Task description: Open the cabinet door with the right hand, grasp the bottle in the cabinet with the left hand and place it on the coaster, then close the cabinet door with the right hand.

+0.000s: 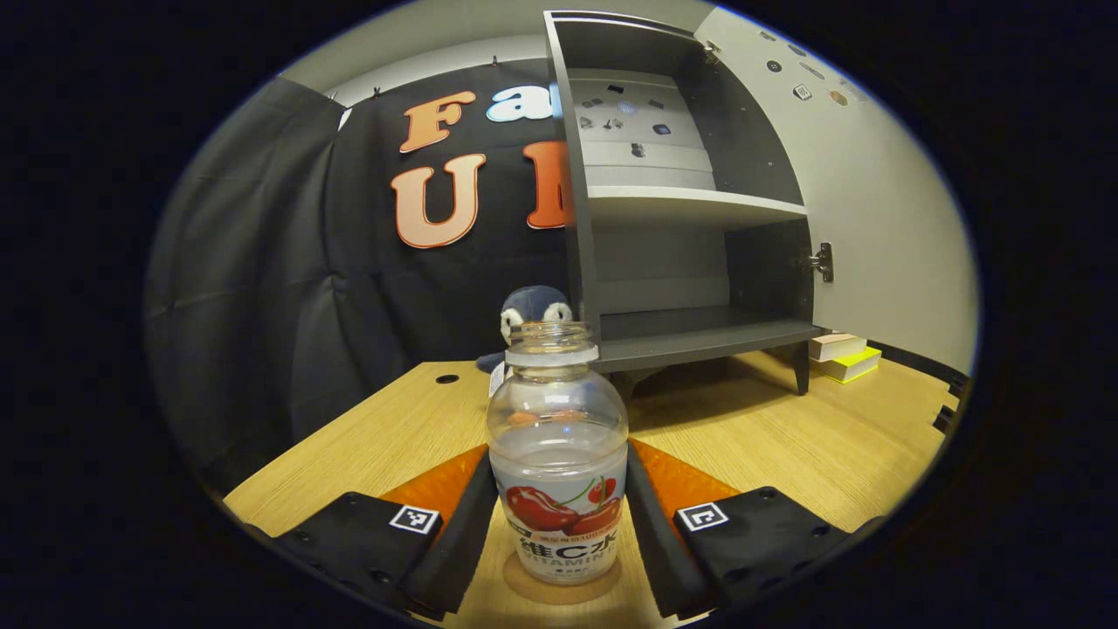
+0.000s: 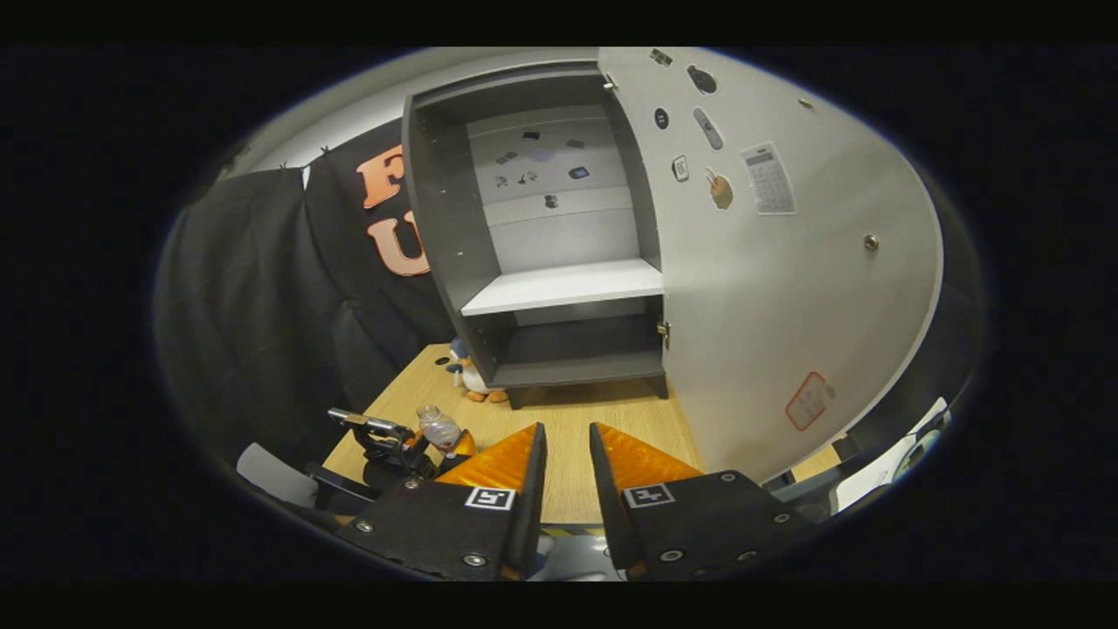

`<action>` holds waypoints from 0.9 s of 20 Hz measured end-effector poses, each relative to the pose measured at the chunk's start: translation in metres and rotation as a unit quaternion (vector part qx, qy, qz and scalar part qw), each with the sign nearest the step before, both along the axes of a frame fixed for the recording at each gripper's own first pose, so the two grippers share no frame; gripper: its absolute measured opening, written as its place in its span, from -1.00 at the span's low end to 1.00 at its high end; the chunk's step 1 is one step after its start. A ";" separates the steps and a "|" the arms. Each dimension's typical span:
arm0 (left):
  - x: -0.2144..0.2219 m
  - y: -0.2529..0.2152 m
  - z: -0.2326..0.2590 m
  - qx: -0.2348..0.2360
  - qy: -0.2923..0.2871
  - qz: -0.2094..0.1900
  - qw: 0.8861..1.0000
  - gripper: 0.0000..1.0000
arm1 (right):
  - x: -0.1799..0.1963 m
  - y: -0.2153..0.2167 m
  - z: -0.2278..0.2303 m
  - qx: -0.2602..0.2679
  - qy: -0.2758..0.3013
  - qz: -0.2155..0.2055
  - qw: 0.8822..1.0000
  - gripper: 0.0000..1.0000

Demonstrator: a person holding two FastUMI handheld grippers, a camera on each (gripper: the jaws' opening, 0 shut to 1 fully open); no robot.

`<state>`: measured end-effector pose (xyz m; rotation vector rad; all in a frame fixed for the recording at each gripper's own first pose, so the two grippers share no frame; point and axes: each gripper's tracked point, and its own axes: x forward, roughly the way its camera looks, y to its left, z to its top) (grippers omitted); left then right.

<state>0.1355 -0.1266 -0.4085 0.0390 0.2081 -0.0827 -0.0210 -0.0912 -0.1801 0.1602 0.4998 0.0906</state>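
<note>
Two shelves in the cabinet (image 1: 690, 210) and both look bare from where I'm sitting; the compartments under and over the white shelf (image 2: 563, 286) hold nothing I can make out. The cabinet door (image 2: 769, 288) hangs wide open, swung off to the right.

My left gripper (image 1: 559, 515) has the bottle (image 1: 557, 454) between its two fingers, both pressing against its sides, so that claw is clamped on it. The bottle is upright, cap off, with a cherry label, and it stands on the round coaster (image 1: 559, 587) on the wooden table (image 1: 786, 445). I think the bottle is empty, but the clear plastic makes that hard to call. A plush penguin (image 1: 533, 310) sits behind it, just beside the cabinet's left wall.

My right gripper (image 2: 566, 454) is out over the table in front of the cabinet, fingers parted with only a narrow gap and nothing between them.
</note>
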 end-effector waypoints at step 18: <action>-0.015 0.006 0.024 0.005 -0.027 0.005 1.000 0.95 | -0.017 0.010 0.005 0.002 -0.001 0.007 1.000 -0.36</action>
